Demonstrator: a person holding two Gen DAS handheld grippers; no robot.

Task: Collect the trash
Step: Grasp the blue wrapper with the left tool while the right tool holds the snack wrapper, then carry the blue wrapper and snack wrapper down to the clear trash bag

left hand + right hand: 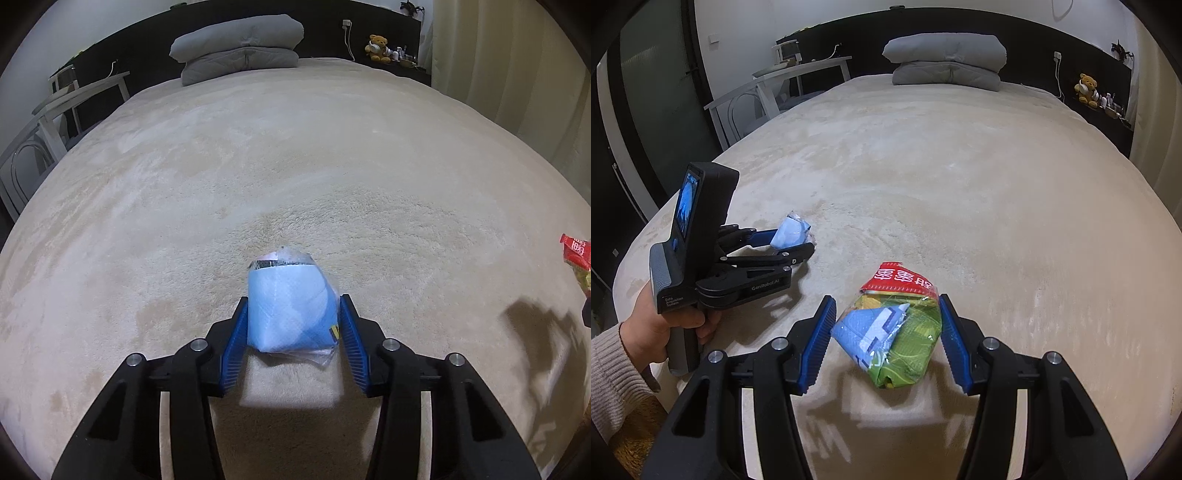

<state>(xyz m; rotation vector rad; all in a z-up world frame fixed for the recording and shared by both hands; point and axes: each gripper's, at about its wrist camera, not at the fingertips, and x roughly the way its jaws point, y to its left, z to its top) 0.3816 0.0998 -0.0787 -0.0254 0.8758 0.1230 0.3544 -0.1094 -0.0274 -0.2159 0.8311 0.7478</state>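
My left gripper (293, 308) is shut on a light blue plastic-wrapped tissue packet (291, 306) and holds it above the beige bed cover (295, 166). The right wrist view also shows this gripper (803, 236) with the blue packet (792, 230) in it, at the left. My right gripper (886, 308) is shut on a crumpled snack wrapper (897, 328), red at the top, green and blue below, held above the bed. The wrapper's red end shows at the right edge of the left wrist view (576, 254).
Folded grey bedding (240, 48) lies at the head of the bed against a dark headboard (1034, 33). A white chair (55, 110) stands left of the bed. A teddy bear (378, 48) and small items sit on a ledge at the back right.
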